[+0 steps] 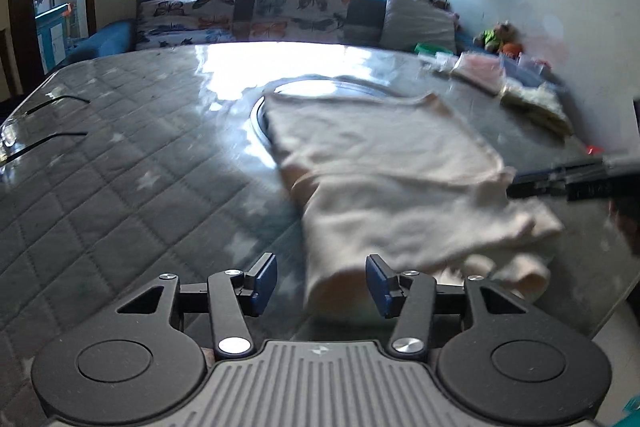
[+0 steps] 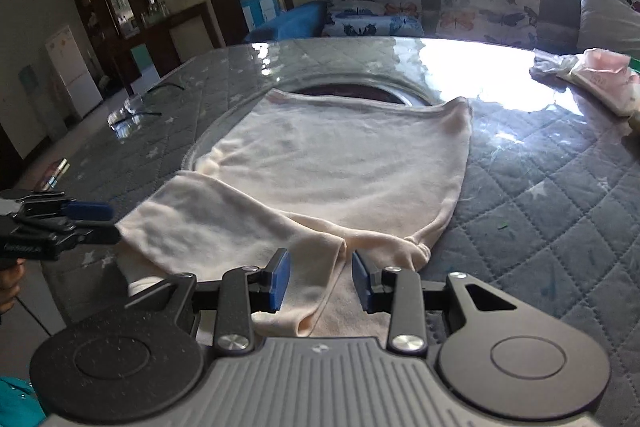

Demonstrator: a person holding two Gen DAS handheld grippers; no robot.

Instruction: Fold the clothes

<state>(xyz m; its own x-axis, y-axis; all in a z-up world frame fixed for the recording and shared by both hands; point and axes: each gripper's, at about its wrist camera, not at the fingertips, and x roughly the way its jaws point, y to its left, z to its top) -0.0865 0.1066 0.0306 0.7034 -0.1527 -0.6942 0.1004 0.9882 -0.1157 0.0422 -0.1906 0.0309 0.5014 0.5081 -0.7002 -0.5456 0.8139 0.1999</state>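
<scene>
Garment straddled by both tools at the near edge

Cream garment (image 2: 344,163) lies flat on the quilted counter (image 2: 540,195), its long axis running away from the tools toward the sofa, far end over a round recess in the counter top. Right tool (image 2: 320,281) is released, jaws spread on either side of a folded sleeve end directly ahead, gripping nothing. Left tool (image 1: 321,283) is likewise released, with the garment's near rolled corner between and just beyond its jaws, most cloth lying ahead and to its right. Both sit at the near hem, equally close. The recess holds only overhanging cloth as far as visible; small packets lie far right of the tools
</scene>
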